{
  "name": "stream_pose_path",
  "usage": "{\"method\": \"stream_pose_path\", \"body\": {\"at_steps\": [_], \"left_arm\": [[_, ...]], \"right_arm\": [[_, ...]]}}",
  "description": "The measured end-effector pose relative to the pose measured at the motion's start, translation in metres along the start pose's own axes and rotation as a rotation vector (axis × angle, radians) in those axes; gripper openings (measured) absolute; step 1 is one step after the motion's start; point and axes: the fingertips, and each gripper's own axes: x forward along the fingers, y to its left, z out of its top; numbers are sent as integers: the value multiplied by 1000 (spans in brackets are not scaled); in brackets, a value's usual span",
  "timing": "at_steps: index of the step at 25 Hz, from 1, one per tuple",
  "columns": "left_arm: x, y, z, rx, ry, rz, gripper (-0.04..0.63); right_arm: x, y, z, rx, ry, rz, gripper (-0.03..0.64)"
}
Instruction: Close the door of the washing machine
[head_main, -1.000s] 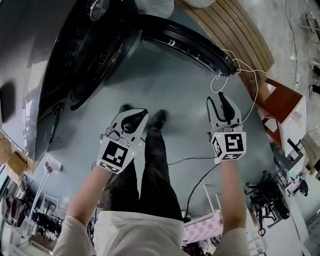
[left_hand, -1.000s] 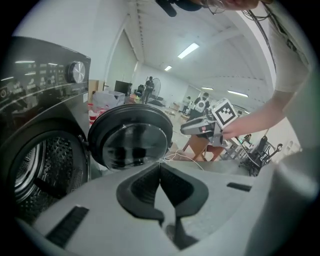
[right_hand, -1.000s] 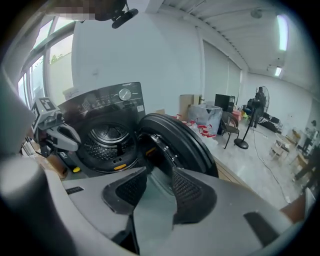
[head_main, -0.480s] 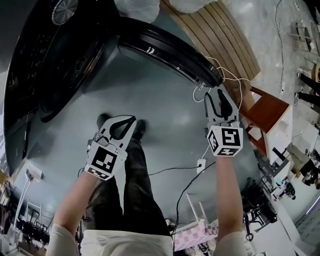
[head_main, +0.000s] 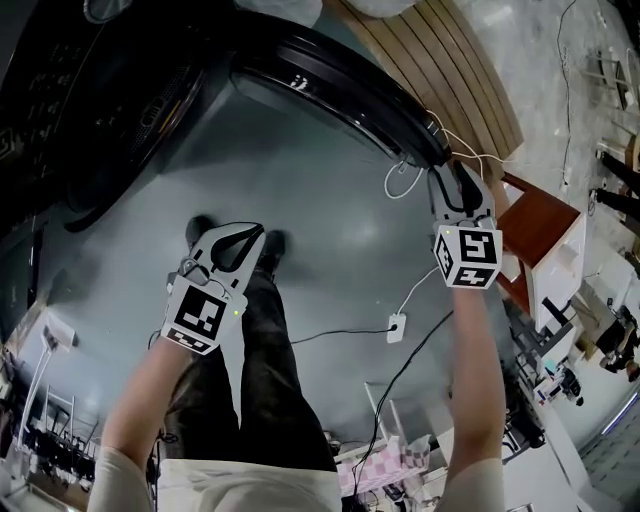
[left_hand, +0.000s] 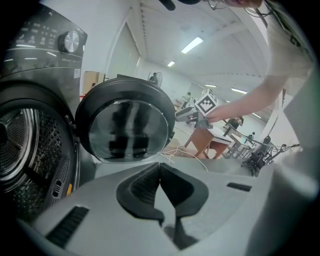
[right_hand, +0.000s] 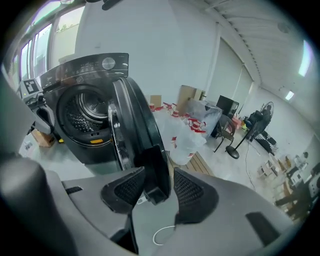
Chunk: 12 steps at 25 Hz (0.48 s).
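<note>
A big open workshop hall, that's what this was, no home laundry! The washing machine stood out on a bare grey floor, with loose cables trailing across it and a wooden slatted platform just beside. Overhead was a high white ceiling with strip lights. Cardboard boxes and plastic bags were heaped by the wall, and further back stood a pedestal fan and worktables with people around them.
</note>
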Motion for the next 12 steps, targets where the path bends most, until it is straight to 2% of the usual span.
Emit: {"method": "stream_pose_path", "body": {"at_steps": [5, 12], "left_arm": [[2, 3, -10, -5, 13, 15, 9], [7, 3, -12, -11, 12, 22, 9]], "right_arm": [[14, 0, 5, -96, 5, 22, 196], [18, 5, 6, -205, 13, 109, 163]]}}
